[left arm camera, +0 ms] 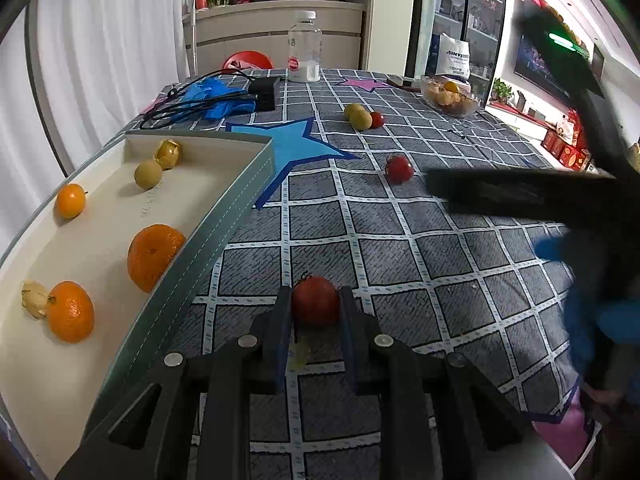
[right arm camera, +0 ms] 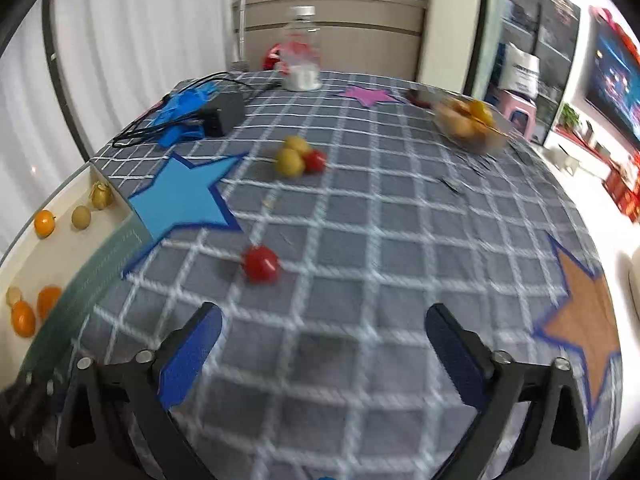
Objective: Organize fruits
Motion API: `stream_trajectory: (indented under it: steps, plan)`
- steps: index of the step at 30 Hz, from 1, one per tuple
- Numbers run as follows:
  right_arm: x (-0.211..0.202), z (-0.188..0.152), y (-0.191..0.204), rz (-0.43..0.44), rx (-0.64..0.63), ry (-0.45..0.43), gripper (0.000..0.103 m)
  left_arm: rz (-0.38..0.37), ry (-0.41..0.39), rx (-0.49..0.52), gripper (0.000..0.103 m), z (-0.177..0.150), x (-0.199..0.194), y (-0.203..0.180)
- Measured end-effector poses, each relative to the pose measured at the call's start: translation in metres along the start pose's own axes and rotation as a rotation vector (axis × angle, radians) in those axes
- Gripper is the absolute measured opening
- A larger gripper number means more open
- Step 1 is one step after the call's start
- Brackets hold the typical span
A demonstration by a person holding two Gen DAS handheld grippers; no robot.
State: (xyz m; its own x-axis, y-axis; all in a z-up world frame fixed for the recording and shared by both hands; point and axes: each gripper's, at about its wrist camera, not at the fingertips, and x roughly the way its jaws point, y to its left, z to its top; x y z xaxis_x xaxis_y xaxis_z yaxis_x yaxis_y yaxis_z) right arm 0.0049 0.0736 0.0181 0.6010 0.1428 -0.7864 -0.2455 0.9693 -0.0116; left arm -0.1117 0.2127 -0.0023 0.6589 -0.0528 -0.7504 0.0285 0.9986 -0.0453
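Left wrist view | left gripper (left arm camera: 315, 308) pinching small red round tomato (left arm camera: 315, 306) on checked grey tablecloth (left arm camera: 400, 240) beside shallow cream tray (left arm camera: 224, 216) | right gripper (right arm camera: 322, 344) spread, empty | advise: lift clear of tray wall, gentle squeeze.

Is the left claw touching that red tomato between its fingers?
Touching. In the left wrist view, the left claw is shut on the red tomato, both fingers against its sides.

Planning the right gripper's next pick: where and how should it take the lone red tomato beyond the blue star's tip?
Grip the lone red tomato across its round middle, coming from above with the open right gripper; bare tablecloth surrounds it, leaving both sides free.
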Motion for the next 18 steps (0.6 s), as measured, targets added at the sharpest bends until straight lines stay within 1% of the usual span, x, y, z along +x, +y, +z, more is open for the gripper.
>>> stream_trajectory:
  steps: [2, 3, 4, 5, 6, 7, 8, 12, 18]
  plan:
    - [0.015, 0.008, 0.010, 0.010, -0.014, 0.029, 0.069, -0.004, 0.000, -0.003, 0.025, 0.000, 0.000, 0.001]
    - [0.026, 0.011, 0.013, 0.026, -0.006, 0.056, 0.068, -0.004, -0.001, -0.004, 0.025, -0.001, 0.000, 0.000]
    - [0.030, 0.011, 0.014, 0.028, -0.001, 0.064, 0.067, -0.005, 0.000, -0.005, 0.025, -0.001, 0.000, 0.000]
    - [0.030, 0.011, 0.018, 0.009, -0.016, 0.039, 0.059, -0.004, 0.000, -0.004, 0.025, -0.001, -0.001, 0.000]
    - [0.030, 0.012, 0.019, 0.018, -0.022, 0.029, 0.040, -0.005, 0.000, -0.004, 0.025, -0.001, -0.001, 0.000]
    - [0.029, 0.012, 0.021, 0.021, -0.026, 0.026, 0.028, -0.005, 0.000, -0.005, 0.025, -0.001, -0.001, 0.000]
    - [0.028, 0.013, 0.022, 0.022, -0.028, 0.031, 0.023, -0.005, 0.000, -0.005, 0.025, -0.001, -0.001, 0.000]
    - [0.022, 0.008, 0.022, 0.024, -0.027, 0.021, 0.023, -0.008, 0.000, -0.007, 0.025, -0.001, -0.001, 0.001]
    - [0.000, -0.007, 0.012, 0.062, -0.019, 0.020, 0.023, -0.011, -0.002, -0.009, 0.025, -0.002, -0.001, 0.001]
